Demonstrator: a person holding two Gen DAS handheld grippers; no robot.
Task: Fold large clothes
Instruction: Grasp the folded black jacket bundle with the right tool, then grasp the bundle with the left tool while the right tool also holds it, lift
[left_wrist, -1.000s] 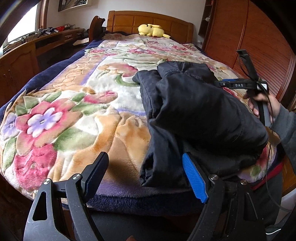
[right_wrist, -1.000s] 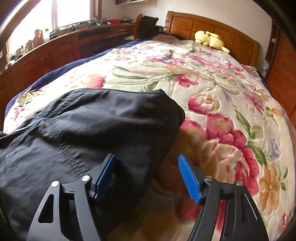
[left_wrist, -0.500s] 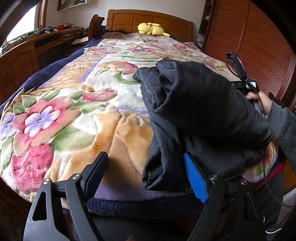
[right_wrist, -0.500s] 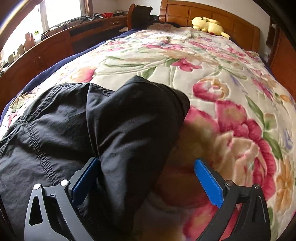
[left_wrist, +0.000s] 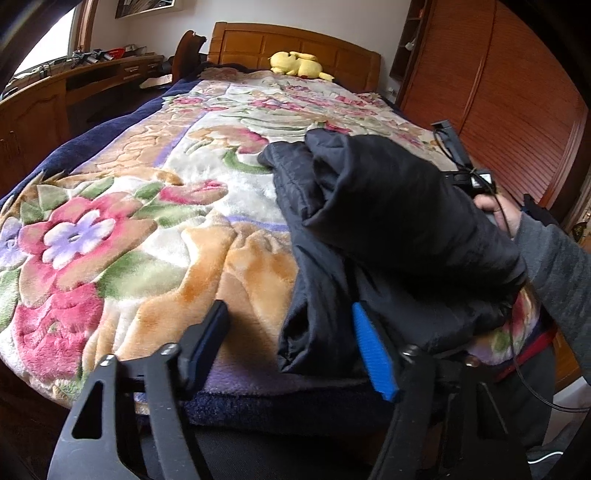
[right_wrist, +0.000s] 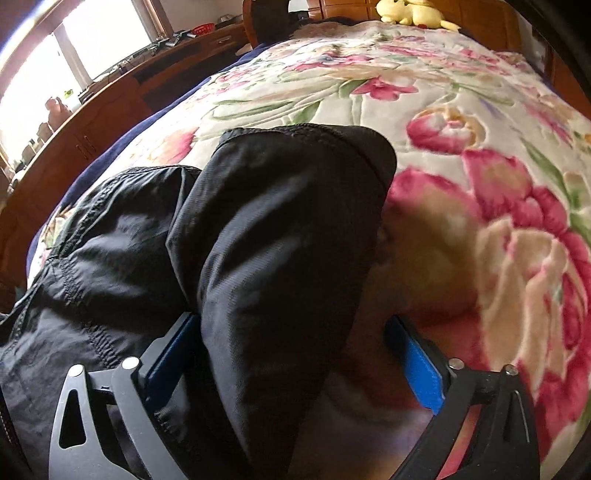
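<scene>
A black padded jacket lies bunched on the near right part of the floral bed blanket. My left gripper is open and empty at the bed's near edge, its right finger beside the jacket's lower hem. My right gripper is open, with a thick fold of the jacket lying between its blue pads. In the left wrist view the right gripper's body shows behind the jacket, its fingers hidden by the cloth.
A yellow plush toy lies by the wooden headboard. A wooden wardrobe stands close on the right. A wooden desk with small items runs along the left under the window.
My right gripper has pushed forward under the jacket's fold, which now rises and lies between its fingers. The jacket's top layer has lifted and rolled toward the left. My left gripper has barely moved.
</scene>
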